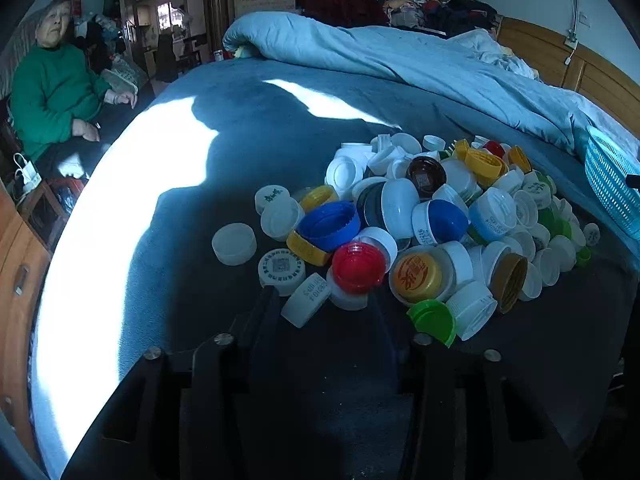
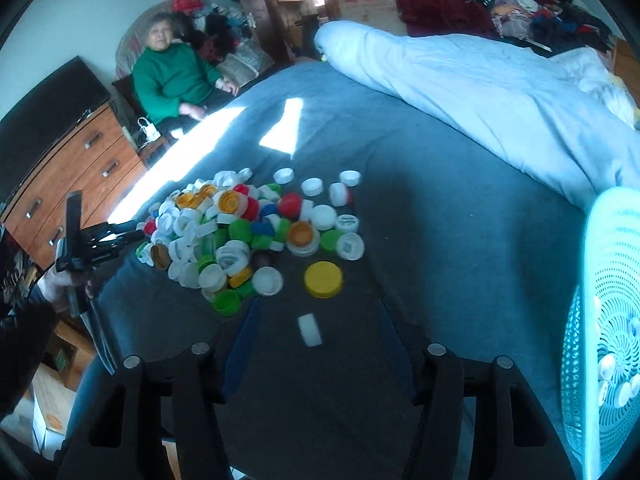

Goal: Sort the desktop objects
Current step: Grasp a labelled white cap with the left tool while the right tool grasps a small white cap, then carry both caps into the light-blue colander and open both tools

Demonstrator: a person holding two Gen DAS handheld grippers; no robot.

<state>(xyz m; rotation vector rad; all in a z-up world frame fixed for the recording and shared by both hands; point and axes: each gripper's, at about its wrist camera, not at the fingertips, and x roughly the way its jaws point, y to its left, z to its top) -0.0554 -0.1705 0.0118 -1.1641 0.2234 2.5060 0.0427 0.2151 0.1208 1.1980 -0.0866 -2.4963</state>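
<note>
Caps (image 1: 420,220), round ribbed plastic ones in many colours, lie heaped on the bed's (image 1: 240,128) blue napped cover. Left tool (image 1: 320,300) gapes around a white cap (image 1: 306,300); right tool (image 2: 316,312) gapes empty. Perforated turquoise basket (image 2: 608,280) stands right.
</note>
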